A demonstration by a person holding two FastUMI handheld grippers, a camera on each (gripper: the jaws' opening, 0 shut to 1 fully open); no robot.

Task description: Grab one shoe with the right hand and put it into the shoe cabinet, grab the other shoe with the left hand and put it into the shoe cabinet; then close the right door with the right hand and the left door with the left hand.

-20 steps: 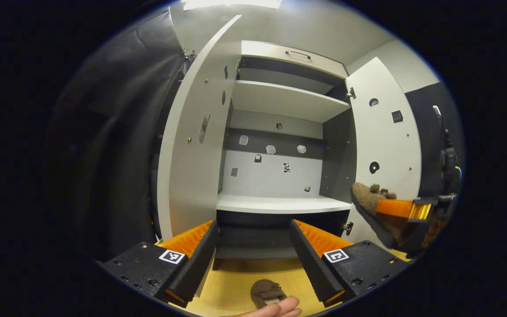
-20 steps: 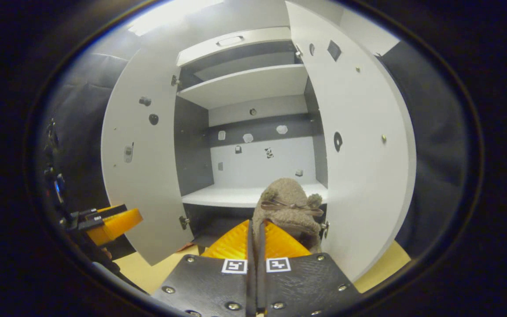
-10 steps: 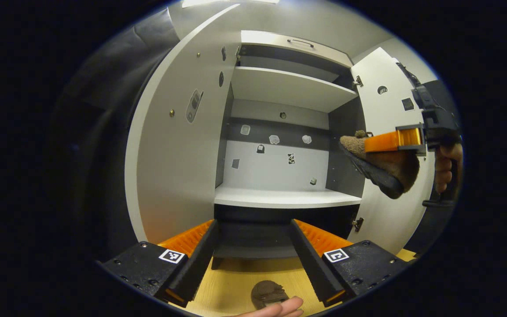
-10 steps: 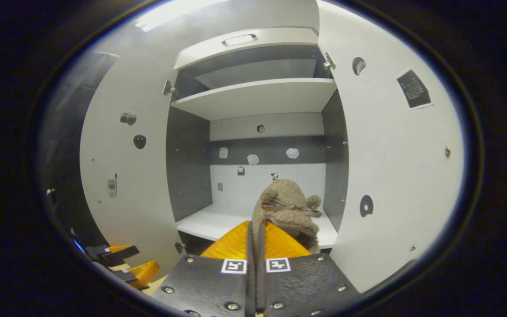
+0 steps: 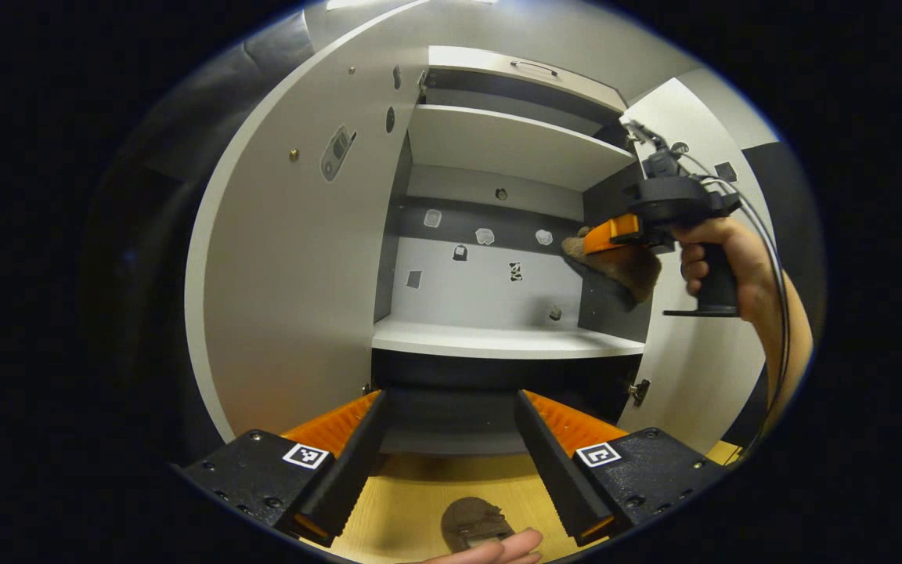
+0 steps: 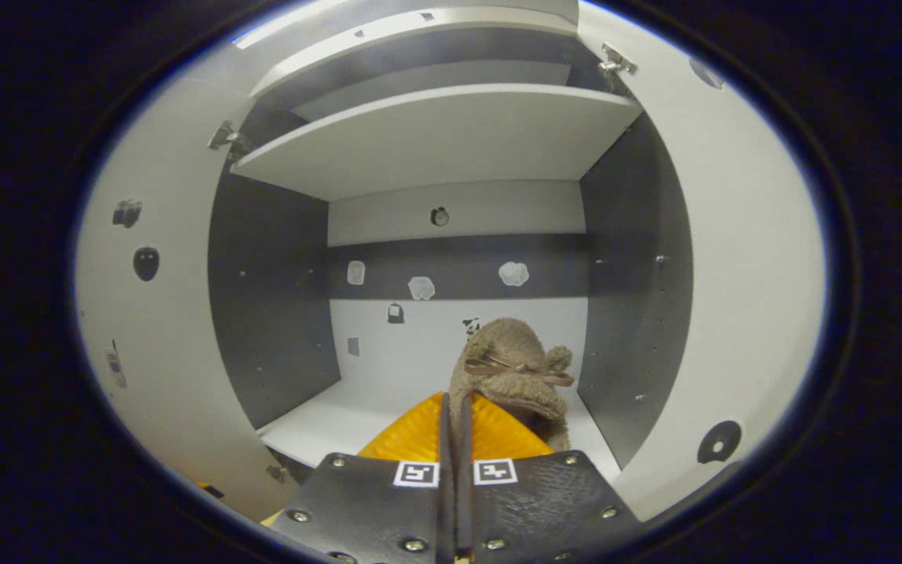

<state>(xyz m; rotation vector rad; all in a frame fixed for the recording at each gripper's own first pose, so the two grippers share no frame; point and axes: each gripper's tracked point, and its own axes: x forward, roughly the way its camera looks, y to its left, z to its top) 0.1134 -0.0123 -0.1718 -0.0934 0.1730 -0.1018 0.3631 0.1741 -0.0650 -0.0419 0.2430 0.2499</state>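
Pale wooden floor [image 5: 420, 501]; black booth cloth [image 5: 161, 196] at left.

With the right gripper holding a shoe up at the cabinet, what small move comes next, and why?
Probably lower the shoe onto the shelf, then open. The right gripper is clamped on it above the shelf, inside the open cabinet.

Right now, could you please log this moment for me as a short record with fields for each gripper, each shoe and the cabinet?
right gripper: jaws shut on the fuzzy brown shoe, carried in the air at the cabinet opening, above the lower shelf
left gripper: jaws open, holding nothing, low in front of the cabinet
second shoe: on the wooden floor below the left gripper
cabinet doors: left door and right door both open
shelves: none holds a shoe yet
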